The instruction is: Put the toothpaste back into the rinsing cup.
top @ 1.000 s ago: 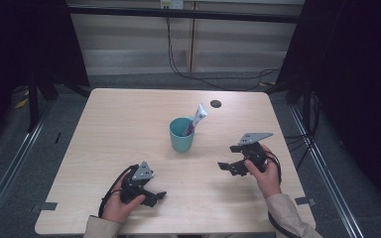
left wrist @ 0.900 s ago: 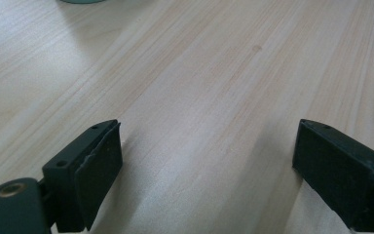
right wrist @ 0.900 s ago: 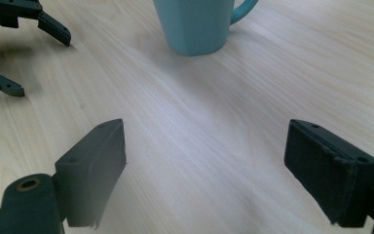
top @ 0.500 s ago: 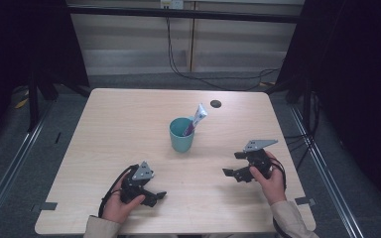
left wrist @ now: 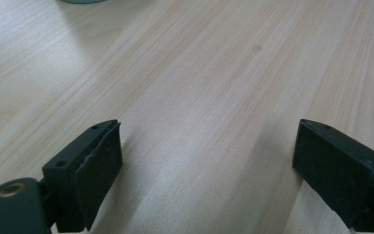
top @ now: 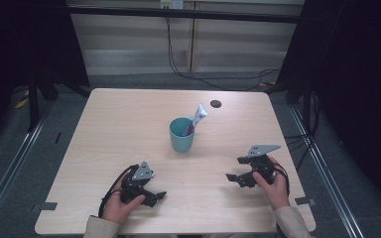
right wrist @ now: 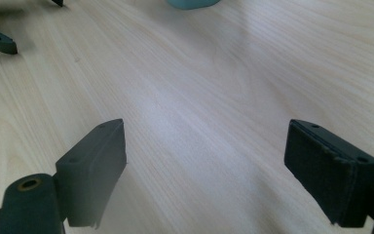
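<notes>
— Looking along my right gripper (top: 239, 169) first: its jaws stand wide apart with nothing between them, just bare table (top: 129, 124) under them. It sits near the right front of the table, held in my right hand (top: 273, 184).

— And the left one?

— My left gripper (top: 151, 191) is the same, jaws spread wide and empty, resting low near the front edge on the left side, my left hand (top: 121, 206) wrapped round it.

— Where's the cup from there?

— I see the teal cup (top: 181, 134) standing upright near the middle of the table, well apart from both grippers, farther from me and between the two. In the right gripper view its base (right wrist: 193, 3) peeks in at the top edge, ahead of the jaws and a bit to the left of centre. In the left gripper view only a sliver of it (left wrist: 80, 1) shows at the top left.

— Anything in it?

— A tube (top: 197, 117) leans out of the cup, tilted toward the right rear. Behind it I see a small dark round hole (top: 216, 103) in the tabletop.
</notes>
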`<state>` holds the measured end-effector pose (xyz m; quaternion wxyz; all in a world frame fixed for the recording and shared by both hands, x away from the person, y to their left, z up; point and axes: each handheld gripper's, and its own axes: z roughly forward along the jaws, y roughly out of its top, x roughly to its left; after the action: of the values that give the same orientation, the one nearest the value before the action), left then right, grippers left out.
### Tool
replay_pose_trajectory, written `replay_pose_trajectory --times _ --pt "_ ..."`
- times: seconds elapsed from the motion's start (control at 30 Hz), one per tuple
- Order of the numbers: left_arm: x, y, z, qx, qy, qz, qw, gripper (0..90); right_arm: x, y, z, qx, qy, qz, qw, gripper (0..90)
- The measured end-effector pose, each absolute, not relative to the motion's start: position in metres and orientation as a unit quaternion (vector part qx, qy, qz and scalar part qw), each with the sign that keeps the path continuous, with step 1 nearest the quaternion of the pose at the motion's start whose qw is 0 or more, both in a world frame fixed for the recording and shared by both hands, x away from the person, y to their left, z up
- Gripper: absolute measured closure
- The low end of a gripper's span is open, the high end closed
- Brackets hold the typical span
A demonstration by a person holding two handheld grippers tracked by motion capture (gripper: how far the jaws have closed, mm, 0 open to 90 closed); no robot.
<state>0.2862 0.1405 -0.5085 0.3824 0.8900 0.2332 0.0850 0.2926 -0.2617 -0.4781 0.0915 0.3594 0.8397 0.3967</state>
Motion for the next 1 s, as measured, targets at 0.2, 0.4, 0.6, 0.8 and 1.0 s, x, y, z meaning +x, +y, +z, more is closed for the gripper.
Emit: replay_pose_trajectory --times 0.2,0.4,0.6,0.8,1.0 --pt "0.286 0.141 -0.508 0.890 0.233 0.085 0.383 10.5 0.289 -0.264 -0.480 0.358 0.842 0.393 0.091 14.7" --pt "0.286 0.140 -0.509 0.890 0.233 0.085 0.383 10.5 0.284 -0.270 -0.485 0.361 0.844 0.386 0.094 14.8" --pt "0.286 0.140 -0.509 0.890 0.234 0.085 0.383 10.5 0.281 -0.272 -0.488 0.359 0.847 0.379 0.098 14.7" --pt "0.286 0.140 -0.509 0.890 0.234 0.085 0.383 10.5 0.277 -0.274 -0.492 0.363 0.848 0.376 0.096 14.8" --pt "0.286 0.140 -0.509 0.890 0.234 0.084 0.383 10.5 0.274 -0.277 -0.496 0.364 0.851 0.366 0.098 14.8"
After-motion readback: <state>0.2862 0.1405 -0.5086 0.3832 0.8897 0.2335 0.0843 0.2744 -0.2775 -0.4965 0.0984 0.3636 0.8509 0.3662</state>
